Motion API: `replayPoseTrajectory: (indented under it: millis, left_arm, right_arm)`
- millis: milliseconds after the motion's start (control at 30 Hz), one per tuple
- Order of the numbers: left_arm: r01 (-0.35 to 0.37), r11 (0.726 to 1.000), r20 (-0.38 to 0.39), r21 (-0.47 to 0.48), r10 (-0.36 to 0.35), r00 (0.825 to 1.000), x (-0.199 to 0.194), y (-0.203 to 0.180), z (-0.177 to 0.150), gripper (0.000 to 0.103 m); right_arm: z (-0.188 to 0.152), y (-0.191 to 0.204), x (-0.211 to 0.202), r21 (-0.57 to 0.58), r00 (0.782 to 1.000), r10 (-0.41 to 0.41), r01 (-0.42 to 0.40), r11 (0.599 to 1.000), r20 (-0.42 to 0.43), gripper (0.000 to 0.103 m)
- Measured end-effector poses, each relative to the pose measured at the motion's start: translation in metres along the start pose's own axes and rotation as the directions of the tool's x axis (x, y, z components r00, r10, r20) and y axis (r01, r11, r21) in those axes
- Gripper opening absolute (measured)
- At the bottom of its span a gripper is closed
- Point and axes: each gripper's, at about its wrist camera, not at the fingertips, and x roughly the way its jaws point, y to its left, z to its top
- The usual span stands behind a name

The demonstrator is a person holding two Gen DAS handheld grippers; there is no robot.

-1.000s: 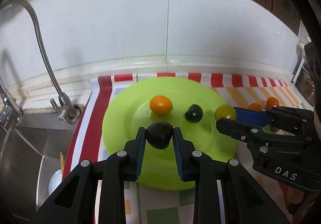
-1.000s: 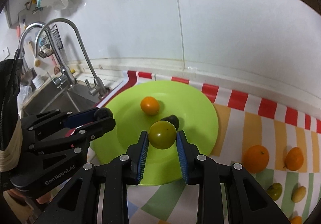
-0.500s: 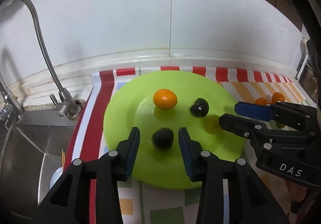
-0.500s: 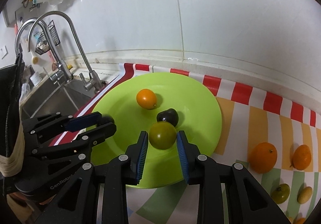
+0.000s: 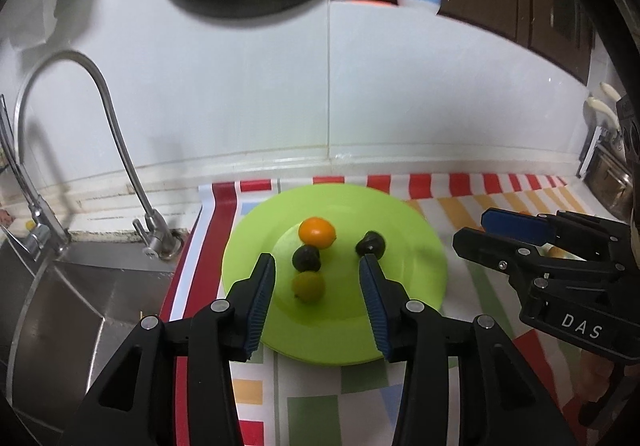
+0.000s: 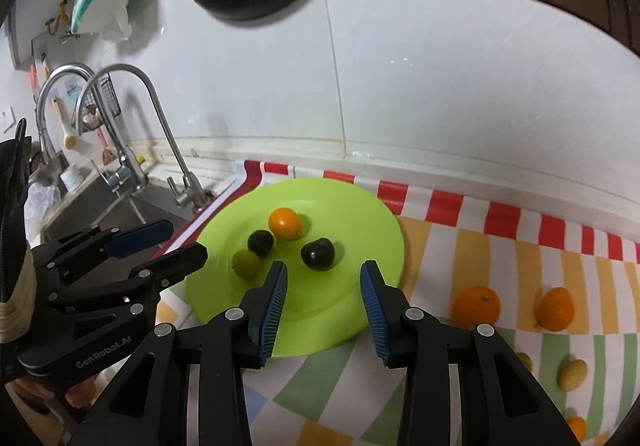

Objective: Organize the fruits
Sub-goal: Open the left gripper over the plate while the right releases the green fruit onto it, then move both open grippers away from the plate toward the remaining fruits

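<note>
Four small fruits are seen on the round lime-green plastic plate [image 5: 420, 246]: an orange one [image 5: 316, 233] at 12 o'clock, two dark ones [image 5: 306, 258] [image 5: 371, 244], and a yellow-green one [image 5: 308, 287] at 6 o'clock. The left gripper [image 5: 317, 269] and right gripper [image 6: 324, 276] are held spread, jaws just opened, nothing between them.

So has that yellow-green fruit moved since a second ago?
Yes. The yellow-green fruit was held between the right gripper's pads; its jaws have just been opening, and the fruit now lies on the green plate, left beside a dark fruit.
</note>
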Motion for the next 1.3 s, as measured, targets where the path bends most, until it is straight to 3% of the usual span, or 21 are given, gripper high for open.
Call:
replayPoseTrajectory:
  millis: [333,433,667,833,1300]
  left_arm:
    - [0.005,1.0,0.07,0.008,-0.005,0.998,-0.044,-0.02,0.006,0.06]
    - [0.007,1.0,0.083,0.007,-0.007,0.997,-0.055,-0.028,0.004,0.064]
    - [0.022,1.0,0.114,0.012,-0.024,0.993,-0.081,-0.049,0.0,0.074]
    - [0.032,0.999,0.141,0.039,-0.037,0.989,-0.097,-0.067,-0.002,0.076]
    - [0.114,0.983,0.174,0.142,-0.139,0.975,-0.12,-0.124,-0.012,0.078]
  right_arm:
    - [-0.001,-0.002,-0.052,0.018,0.997,-0.031,0.03,0.999,0.077,0.039]
    - [-0.005,-0.005,-0.069,0.035,0.994,-0.053,0.05,0.998,0.098,0.05]
    - [-0.015,-0.016,-0.104,0.072,0.987,-0.099,0.091,0.993,0.128,0.05]
    - [-0.025,-0.026,-0.129,0.094,0.978,-0.138,0.125,0.988,0.156,0.055]
    - [-0.057,-0.058,-0.192,0.164,0.941,-0.277,0.248,0.955,0.193,0.055]
